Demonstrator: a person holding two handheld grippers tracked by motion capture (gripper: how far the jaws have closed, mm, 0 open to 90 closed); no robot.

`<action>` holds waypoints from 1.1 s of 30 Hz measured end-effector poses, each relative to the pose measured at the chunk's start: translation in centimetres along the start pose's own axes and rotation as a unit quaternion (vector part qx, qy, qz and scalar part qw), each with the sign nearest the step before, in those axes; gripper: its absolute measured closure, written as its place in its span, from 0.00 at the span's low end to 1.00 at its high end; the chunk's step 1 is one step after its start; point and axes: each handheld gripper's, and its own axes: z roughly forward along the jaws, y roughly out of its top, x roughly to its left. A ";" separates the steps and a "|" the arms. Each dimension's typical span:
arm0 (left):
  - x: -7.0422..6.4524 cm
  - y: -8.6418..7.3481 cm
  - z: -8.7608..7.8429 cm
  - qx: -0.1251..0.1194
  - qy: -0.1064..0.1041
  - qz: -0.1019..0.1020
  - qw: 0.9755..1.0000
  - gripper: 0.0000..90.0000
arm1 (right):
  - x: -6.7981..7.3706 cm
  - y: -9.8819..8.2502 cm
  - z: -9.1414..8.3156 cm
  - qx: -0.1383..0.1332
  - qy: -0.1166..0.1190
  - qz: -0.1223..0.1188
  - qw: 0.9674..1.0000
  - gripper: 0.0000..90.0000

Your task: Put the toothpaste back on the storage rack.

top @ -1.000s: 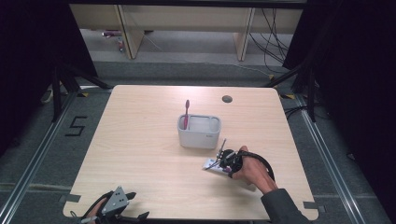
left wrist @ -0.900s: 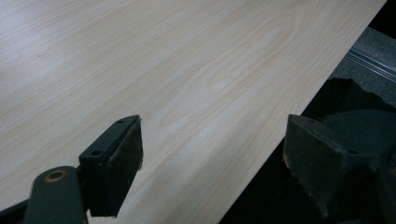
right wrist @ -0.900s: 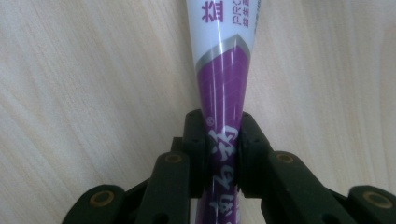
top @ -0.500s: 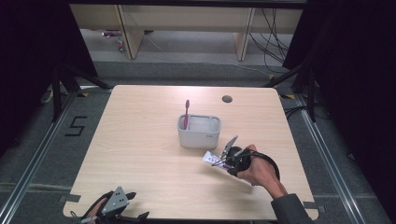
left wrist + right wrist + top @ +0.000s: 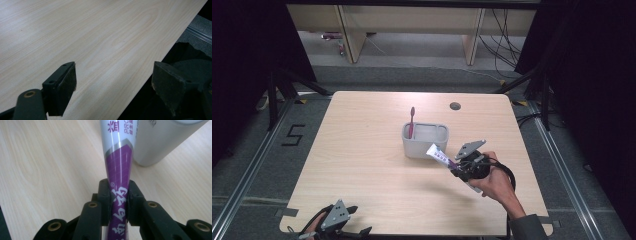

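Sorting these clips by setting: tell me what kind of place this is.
Probably a lab recording station, not a home. A bare wooden table stands on grey carpet between black curtains, with loose cables behind it and a taped number marker on the floor.

The right gripper (image 5: 454, 166) is a black frame of linked bars, topped by a grey three-cornered plate with small dark screw holes near its corners. A black cable loops off its body toward four o'clock. The hand (image 5: 496, 184) carrying it comes out of a dark grey sleeve (image 5: 532, 229). Seen along its own length, each black link ends in a brass-coloured pivot ring, and the two flat jaw blocks carry small round screw holes. The left gripper (image 5: 113, 86) wears the same grey plate (three dark holes in it); its jaws have blocky black backs with dark, rough-surfaced pads (image 5: 72, 83), worn at the edges.
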 end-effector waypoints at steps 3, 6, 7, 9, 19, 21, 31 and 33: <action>0.0 0.0 0.0 -0.001 0.001 0.000 1.000 0.22 | 0.0 0.2 -0.3 -0.026 -0.003 0.013 1.000 0.86; 0.0 0.0 0.0 0.001 0.001 0.002 1.000 0.22 | -0.3 0.4 -0.3 -0.049 -0.004 0.011 0.999 0.86; 0.0 0.0 0.0 0.000 -0.001 -0.001 1.000 0.22 | -0.3 0.4 -0.5 -0.052 -0.003 0.017 0.998 0.86; 0.0 0.0 0.0 0.001 0.000 -0.001 1.000 0.22 | -0.4 0.6 -0.6 -0.067 0.000 0.020 0.998 0.86; 0.1 0.0 -0.1 0.003 0.000 0.003 1.000 0.22 | -0.6 2.2 -1.5 -0.109 0.000 0.032 0.994 0.86; 0.0 0.0 -0.1 0.003 -0.001 0.004 1.000 0.22 | -0.6 2.5 -1.6 -0.115 -0.006 0.033 0.993 0.86; 0.0 0.0 -0.1 0.004 -0.001 0.003 1.000 0.22 | -1.7 4.2 -1.8 -0.166 -0.020 0.056 0.984 0.86; 0.0 0.0 0.0 -0.002 -0.003 0.000 1.000 0.22 | -1.9 4.4 -1.8 -0.173 -0.015 0.057 0.983 0.86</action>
